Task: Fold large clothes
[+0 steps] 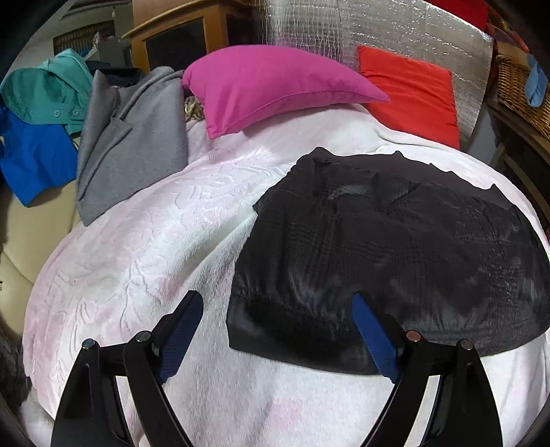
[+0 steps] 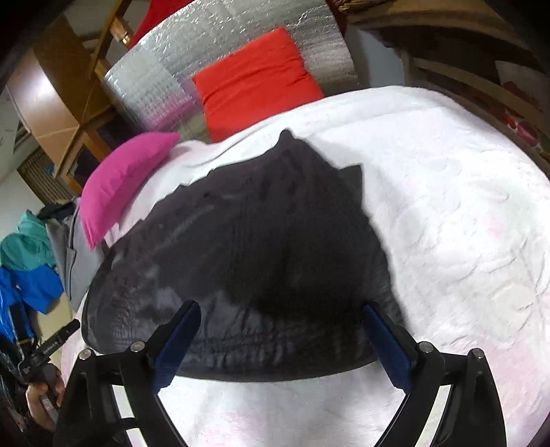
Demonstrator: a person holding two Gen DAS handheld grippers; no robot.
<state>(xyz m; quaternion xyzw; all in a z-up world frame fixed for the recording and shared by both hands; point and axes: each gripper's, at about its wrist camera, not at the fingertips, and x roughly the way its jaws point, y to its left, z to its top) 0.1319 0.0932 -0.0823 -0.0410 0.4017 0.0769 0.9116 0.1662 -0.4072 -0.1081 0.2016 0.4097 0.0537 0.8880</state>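
A dark black garment (image 1: 388, 247) lies folded flat on the white-pink bedspread (image 1: 144, 247). My left gripper (image 1: 275, 309) is open and empty, hovering above the garment's near left corner. In the right wrist view the same garment (image 2: 261, 247) fills the middle. My right gripper (image 2: 280, 314) is open and empty, above the garment's near hem, with its blue-padded fingers (image 2: 388, 340) spread wide.
A magenta pillow (image 1: 271, 86) and a red pillow (image 1: 412, 93) lie at the bed's head against a silver foil panel (image 1: 378, 31). A grey folded garment (image 1: 134, 137), a teal one (image 1: 48, 89) and a blue one (image 1: 34, 158) lie at the left. A wicker basket (image 1: 519, 89) stands at the right.
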